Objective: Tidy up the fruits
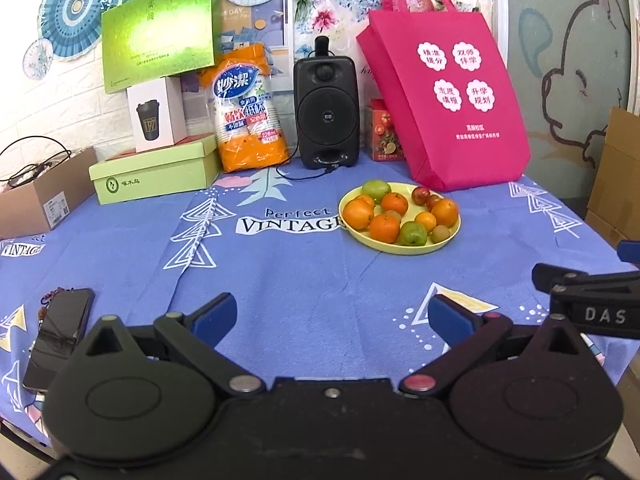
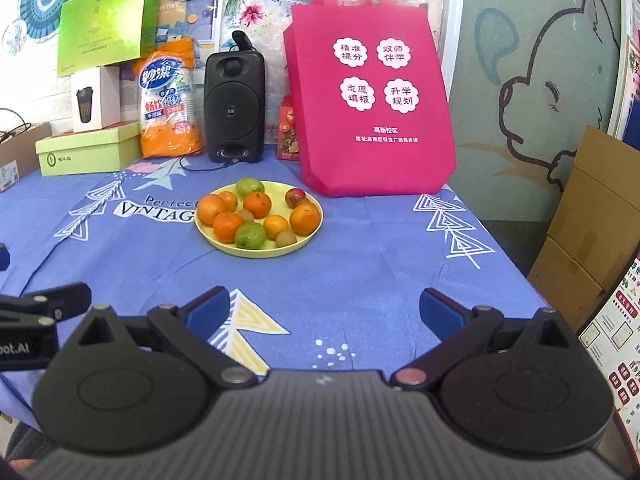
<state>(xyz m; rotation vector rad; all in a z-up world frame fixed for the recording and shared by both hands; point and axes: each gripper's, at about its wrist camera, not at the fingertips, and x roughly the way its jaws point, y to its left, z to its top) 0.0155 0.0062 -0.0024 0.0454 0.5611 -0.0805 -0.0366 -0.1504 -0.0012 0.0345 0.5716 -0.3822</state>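
The left tongs (image 1: 332,316) and the right tongs (image 2: 324,310) are both spread wide, nothing between their blue pads, and both hover low over the near part of the bench (image 1: 304,280). The plate (image 2: 224,248) stands ahead of both tongs, well apart from them: ahead and slightly right of the left tongs, ahead and slightly left of the right tongs. It is round, shallow, pale yellow and smooth, with a low raised rim. It holds a loose single layer of fruit: several oranges (image 2: 306,218) with glossy dimpled skin, two green rounded fruits (image 2: 250,235) at the near and far edges, dark red round fruits (image 2: 295,198) on the far right side, and small brown fuzzy kiwis (image 2: 286,238), which are oval; the near one lies with its long axis roughly left to right. The bench is covered by a blue soft-napped cloth (image 1: 280,288) printed with white triangles. Beyond the plate, at the far right, stands an upright pink fabric bag (image 2: 372,92); its contents cannot be told. A black speaker (image 1: 326,112) stands far ahead. A dark phone (image 1: 60,336) lies flat just left of the left tongs.
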